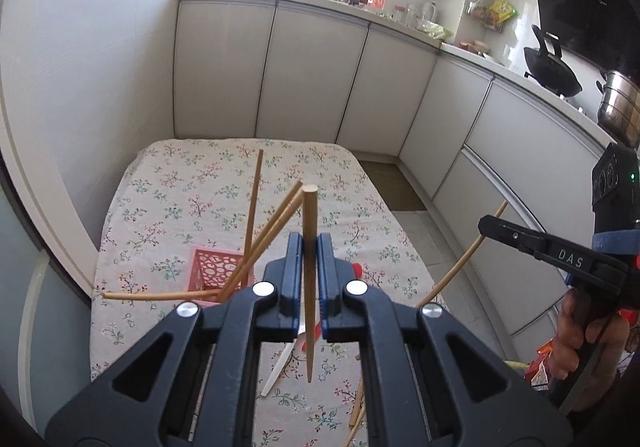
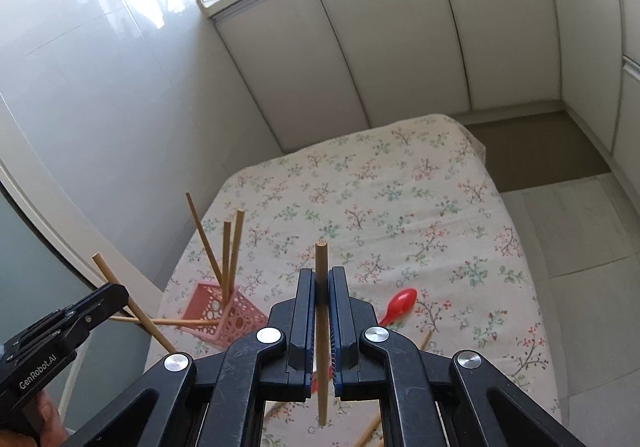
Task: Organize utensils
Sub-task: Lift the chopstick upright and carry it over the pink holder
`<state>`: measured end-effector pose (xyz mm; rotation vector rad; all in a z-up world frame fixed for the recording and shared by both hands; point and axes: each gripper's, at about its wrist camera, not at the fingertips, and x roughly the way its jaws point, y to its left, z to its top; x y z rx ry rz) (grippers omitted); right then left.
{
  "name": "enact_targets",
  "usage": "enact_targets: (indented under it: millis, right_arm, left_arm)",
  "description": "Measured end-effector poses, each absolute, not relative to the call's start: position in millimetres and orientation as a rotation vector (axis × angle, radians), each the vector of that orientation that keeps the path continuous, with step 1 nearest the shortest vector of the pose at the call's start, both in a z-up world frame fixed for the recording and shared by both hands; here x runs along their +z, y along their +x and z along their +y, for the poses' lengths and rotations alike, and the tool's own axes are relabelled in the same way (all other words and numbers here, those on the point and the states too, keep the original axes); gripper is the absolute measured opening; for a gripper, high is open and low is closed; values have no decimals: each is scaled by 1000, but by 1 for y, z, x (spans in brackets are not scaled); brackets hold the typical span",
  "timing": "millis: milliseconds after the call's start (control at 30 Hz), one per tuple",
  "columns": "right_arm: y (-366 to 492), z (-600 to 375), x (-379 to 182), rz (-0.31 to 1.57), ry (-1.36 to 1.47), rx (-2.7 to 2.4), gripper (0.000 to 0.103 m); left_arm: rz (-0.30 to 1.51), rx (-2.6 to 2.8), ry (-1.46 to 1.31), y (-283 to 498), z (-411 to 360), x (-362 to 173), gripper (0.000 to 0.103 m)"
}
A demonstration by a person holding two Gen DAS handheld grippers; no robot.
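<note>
Both-handed at this moment: the left tongs (image 1: 309, 247) are closed on a wooden chopstick (image 1: 309, 271) that stands nearly upright between the pads, blunt end up, pointed tip hanging below the jaws over the floral counter (image 1: 224, 183). The right tongs (image 2: 320, 287) likewise pinch a second chopstick (image 2: 321, 331), also close to vertical, with its flat end above the pads and its tip below.

Outward from the left tongs, the pink perforated holder (image 1: 214, 271) sits at about 9 o'clock, low and just beside the jaws, with several chopsticks already leaning out of it and one lying across its mouth. From the right tongs the same holder (image 2: 224, 311) lies at roughly 9 o'clock too, but farther off, with the left tool between. So the left hand looks the nearer of the two.

A red spoon (image 2: 398, 305) rests on the cloth at about 2 o'clock from the right tongs, and loose chopsticks and a white utensil (image 1: 280, 371) lie toward 6 o'clock under the left tongs.

My reading: each held stick's long axis already runs up and down, matching the holder's opening, so the coming move is mostly a sideways carry to the left and then a lowering, tip first. The leaning sticks crowd the mouth and could deflect an entering tip.
</note>
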<state>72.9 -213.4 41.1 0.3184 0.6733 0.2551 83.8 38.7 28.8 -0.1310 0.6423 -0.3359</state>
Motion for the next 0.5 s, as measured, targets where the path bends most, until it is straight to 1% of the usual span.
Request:
enact_targets:
  millis: [300, 500]
  right_arm:
    - [77, -199, 51, 643, 336, 291, 5]
    - [81, -193, 50, 645, 334, 299, 5]
  left_arm:
    - [466, -236, -200, 77, 64, 53, 8]
    - [374, -154, -236, 81, 74, 54, 8]
